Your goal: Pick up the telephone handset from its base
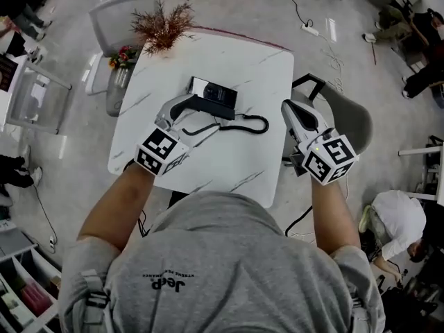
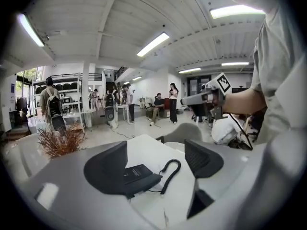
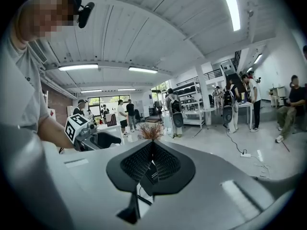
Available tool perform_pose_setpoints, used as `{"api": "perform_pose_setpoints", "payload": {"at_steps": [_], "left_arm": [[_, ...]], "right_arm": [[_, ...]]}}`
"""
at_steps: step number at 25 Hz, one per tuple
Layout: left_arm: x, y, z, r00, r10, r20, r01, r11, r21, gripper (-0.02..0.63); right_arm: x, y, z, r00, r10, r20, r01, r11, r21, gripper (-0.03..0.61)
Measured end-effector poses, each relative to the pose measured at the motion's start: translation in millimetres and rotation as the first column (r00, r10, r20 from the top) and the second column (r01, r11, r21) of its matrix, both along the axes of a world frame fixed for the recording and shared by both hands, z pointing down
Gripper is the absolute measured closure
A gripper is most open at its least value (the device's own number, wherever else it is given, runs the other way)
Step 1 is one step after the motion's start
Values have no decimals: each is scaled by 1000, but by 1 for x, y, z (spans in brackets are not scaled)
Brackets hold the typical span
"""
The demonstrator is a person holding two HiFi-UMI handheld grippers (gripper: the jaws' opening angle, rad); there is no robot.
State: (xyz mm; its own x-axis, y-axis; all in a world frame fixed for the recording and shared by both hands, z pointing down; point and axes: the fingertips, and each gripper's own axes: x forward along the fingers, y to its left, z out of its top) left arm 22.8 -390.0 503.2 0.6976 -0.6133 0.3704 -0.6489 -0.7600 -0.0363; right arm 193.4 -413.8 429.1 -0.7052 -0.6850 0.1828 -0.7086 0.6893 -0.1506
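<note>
Centrally, on the white marble table (image 1: 250,54), the black telephone handset (image 1: 215,107) lies across the near side of its base (image 1: 216,91), not lifted from it. The coiled cord (image 1: 244,125) runs from the telephone along the tabletop to the right and loops back toward you.

Your left gripper (image 1: 186,106) reaches in from the near left, its tips at the left end of the handset. Seen from the left gripper view, this gripper (image 2: 156,147) has its jaws spread wide. The base (image 2: 136,173) shows low in the gap, partly behind the left jaw, and the cord (image 2: 170,171) curls just to its right. Whether a jaw touches the handset cannot be told.

Your right gripper (image 1: 289,108) hangs over the table's right edge, well apart from the telephone. From the right gripper view, this gripper (image 3: 152,145) has its jaws pressed together at the tips with nothing between them.

Each gripper carries a marker cube (image 1: 161,151) at your end.

At the far left corner of the table stands a dried sprig (image 1: 163,25). A grey chair (image 1: 350,120) sits beside the table's right edge, beyond the right gripper.
</note>
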Motion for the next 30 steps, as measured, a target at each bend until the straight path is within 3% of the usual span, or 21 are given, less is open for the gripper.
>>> {"api": "perform_pose_setpoints", "payload": {"at_steps": [6,10,15,23,25,30], "left_arm": [[-7,-25,52,979,146,145,-142,989,-43,192],[-10,-39,91,931,209,299,-205,978,-42,193],[-4,-45,142,806,282,521,-319,948,-19,193],[2,-55,196,648,314,694,-420,907,-19,216],[3,-56,205,609,316,728,-441,897,-20,247],[-3,-65,227,480,272,834,-467,884,-20,316]], "right_arm": [[-11,-25,29,993,101,-54,-103,994,-34,574],[-16,-32,54,990,125,-66,-130,989,-73,575],[-13,-38,77,990,130,-56,-136,984,-118,574],[-7,-42,107,989,144,-31,-147,977,-157,574],[-6,-42,113,989,149,-25,-151,975,-164,574],[-9,-36,125,991,134,-29,-137,974,-178,574]]}}
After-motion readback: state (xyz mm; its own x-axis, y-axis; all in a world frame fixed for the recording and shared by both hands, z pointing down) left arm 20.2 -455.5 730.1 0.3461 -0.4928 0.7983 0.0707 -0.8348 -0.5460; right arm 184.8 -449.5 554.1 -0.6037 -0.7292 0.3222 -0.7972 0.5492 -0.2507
